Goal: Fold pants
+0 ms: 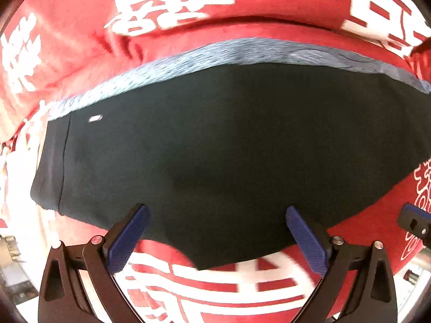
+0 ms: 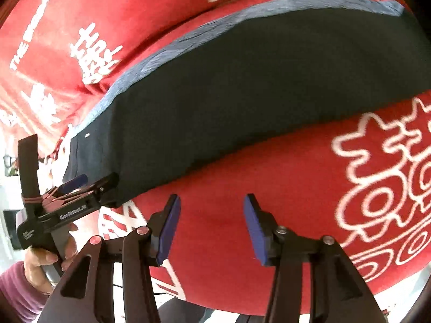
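Note:
Dark pants (image 1: pixel 215 134) lie folded flat on a red cloth, with a blue-grey waistband (image 1: pixel 242 51) along the far edge and a small white tag near the left end. My left gripper (image 1: pixel 217 211) points down over the pants' near edge. Its blue pads (image 1: pixel 126 239) stand wide apart and do not pinch the fabric. In the right wrist view the pants (image 2: pixel 242 94) run across the upper half, and the left gripper (image 2: pixel 99 181) sits at their near left corner. My right gripper (image 2: pixel 212 200) is open over bare red cloth just in front of the pants, with nothing between its fingers.
The red cloth (image 1: pixel 67 27) with large white characters covers the whole surface and is slightly wrinkled at the far left. Its near edge (image 2: pixel 269 306) drops off at the bottom. A person's hand (image 2: pixel 40 263) and purple sleeve (image 2: pixel 16 290) hold the left gripper's handle.

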`<state>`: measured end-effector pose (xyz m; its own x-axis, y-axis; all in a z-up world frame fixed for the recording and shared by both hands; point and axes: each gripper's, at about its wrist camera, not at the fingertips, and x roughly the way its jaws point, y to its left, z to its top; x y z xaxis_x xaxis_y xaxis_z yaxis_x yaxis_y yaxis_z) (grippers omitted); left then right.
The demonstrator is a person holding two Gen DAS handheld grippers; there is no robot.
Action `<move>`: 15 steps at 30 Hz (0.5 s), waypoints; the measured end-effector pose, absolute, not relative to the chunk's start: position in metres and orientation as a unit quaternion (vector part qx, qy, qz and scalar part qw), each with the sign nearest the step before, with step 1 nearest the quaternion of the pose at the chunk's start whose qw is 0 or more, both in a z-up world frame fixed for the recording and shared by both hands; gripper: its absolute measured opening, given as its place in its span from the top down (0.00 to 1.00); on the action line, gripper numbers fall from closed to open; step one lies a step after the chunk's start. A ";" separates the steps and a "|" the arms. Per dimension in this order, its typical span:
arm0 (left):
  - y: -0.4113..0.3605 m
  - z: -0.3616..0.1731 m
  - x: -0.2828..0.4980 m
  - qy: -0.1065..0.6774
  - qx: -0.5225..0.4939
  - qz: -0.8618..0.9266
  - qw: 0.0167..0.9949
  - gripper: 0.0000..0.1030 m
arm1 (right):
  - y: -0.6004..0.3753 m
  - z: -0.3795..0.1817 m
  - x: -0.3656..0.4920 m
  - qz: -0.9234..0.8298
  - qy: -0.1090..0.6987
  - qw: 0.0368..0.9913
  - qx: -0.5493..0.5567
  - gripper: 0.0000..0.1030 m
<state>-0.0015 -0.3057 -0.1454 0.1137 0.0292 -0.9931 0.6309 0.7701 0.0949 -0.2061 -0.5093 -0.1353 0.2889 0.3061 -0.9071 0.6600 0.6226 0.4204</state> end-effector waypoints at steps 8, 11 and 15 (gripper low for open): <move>-0.371 -0.136 -0.040 0.617 0.272 -0.266 0.689 0.01 | -0.554 -0.133 -0.249 -0.165 0.550 0.681 0.454 0.49; -0.396 -0.136 -0.051 0.611 0.273 -0.279 0.689 0.01 | -0.579 -0.127 -0.268 -0.197 0.527 0.688 0.459 0.49; -0.428 -0.137 -0.057 0.612 0.259 -0.284 0.691 0.01 | -0.624 -0.123 -0.293 -0.262 0.493 0.687 0.465 0.49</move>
